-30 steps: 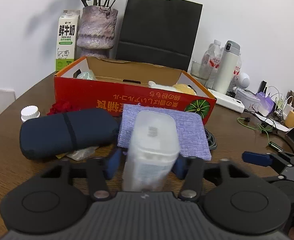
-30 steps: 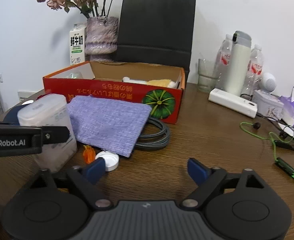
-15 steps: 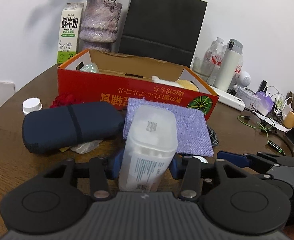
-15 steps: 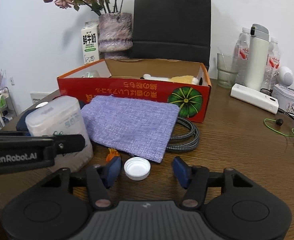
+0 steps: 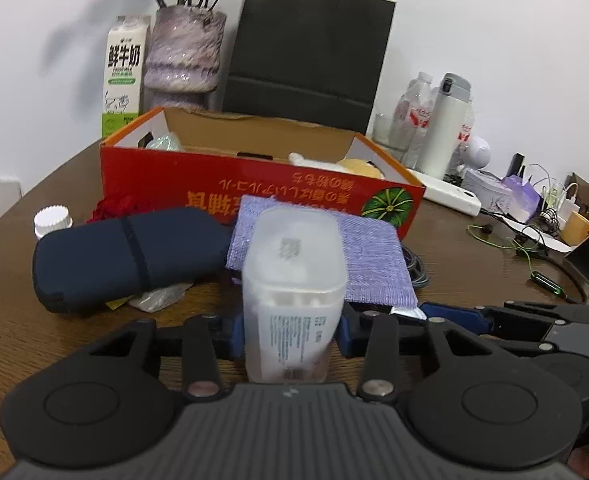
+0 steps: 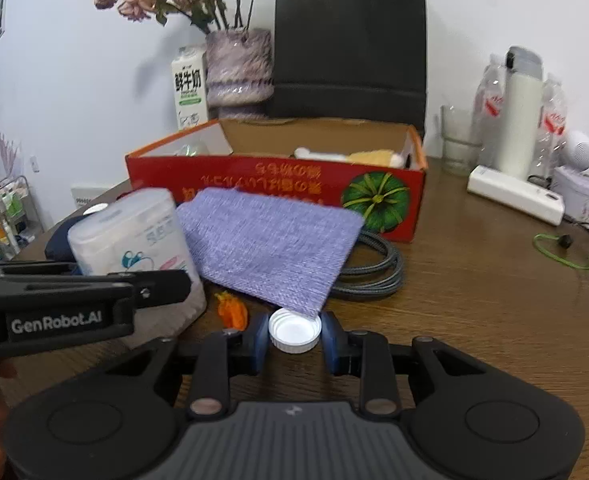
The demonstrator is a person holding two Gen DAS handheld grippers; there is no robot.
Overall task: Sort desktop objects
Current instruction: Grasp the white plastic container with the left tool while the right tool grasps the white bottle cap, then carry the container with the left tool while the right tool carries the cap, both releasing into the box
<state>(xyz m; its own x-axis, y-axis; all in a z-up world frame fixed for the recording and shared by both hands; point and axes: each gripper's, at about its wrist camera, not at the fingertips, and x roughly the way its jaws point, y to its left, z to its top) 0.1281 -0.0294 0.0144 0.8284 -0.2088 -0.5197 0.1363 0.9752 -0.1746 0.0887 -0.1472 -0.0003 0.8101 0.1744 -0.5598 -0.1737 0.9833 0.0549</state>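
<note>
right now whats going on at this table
A person is sorting desk clutter with two handheld grippers. The left gripper is shut on a translucent plastic tub, held upright. The right gripper has its fingers on either side of a white cap on the table. The red box sits behind.

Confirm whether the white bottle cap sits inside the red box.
No, the white bottle cap lies on the table between the right gripper fingers.

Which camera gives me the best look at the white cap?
Right wrist: the cap lies open side up between the right tool's fingers. Left wrist shows only a sliver of it behind the left tool.
</note>
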